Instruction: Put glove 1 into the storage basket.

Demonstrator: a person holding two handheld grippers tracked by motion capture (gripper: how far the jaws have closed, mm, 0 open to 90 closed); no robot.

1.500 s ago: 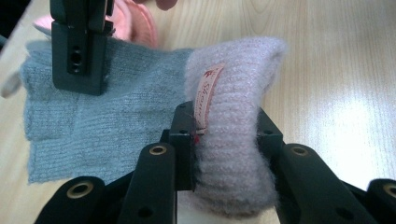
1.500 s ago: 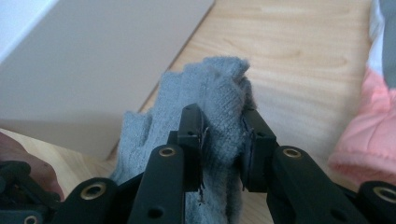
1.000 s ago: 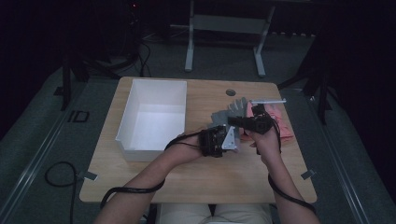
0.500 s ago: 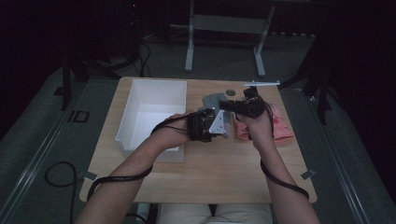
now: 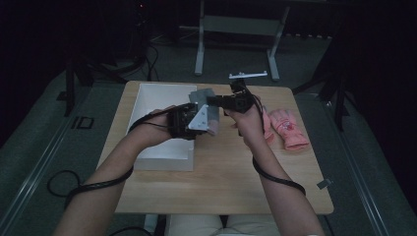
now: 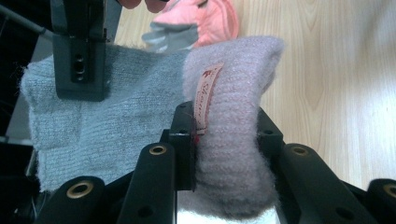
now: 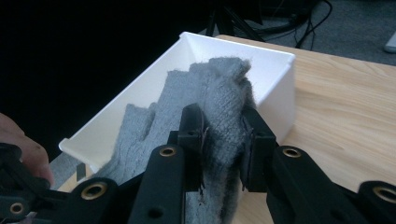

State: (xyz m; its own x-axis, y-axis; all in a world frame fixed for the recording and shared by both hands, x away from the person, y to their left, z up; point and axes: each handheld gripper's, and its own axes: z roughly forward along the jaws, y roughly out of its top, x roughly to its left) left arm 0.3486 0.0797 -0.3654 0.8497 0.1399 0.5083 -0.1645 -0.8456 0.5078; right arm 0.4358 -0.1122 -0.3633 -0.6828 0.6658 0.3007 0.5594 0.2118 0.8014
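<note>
A grey knit glove with a mauve cuff hangs in the air between my two grippers, over the right edge of the white box. My left gripper is shut on the labelled cuff. In the high view the left gripper sits just left of the table's middle. My right gripper is shut on the bunched finger end of the glove. The right gripper reaches in from the right in the high view, and one of its jaws shows against the grey knit.
A pair of pink gloves lies on the wooden table to the right of my hands. The white box is open-topped. Beyond the table stand a metal frame and dark floor with cables.
Both hands have risen and moved left and away from me, carrying the grey glove from beside the pink gloves to the box's right edge.
</note>
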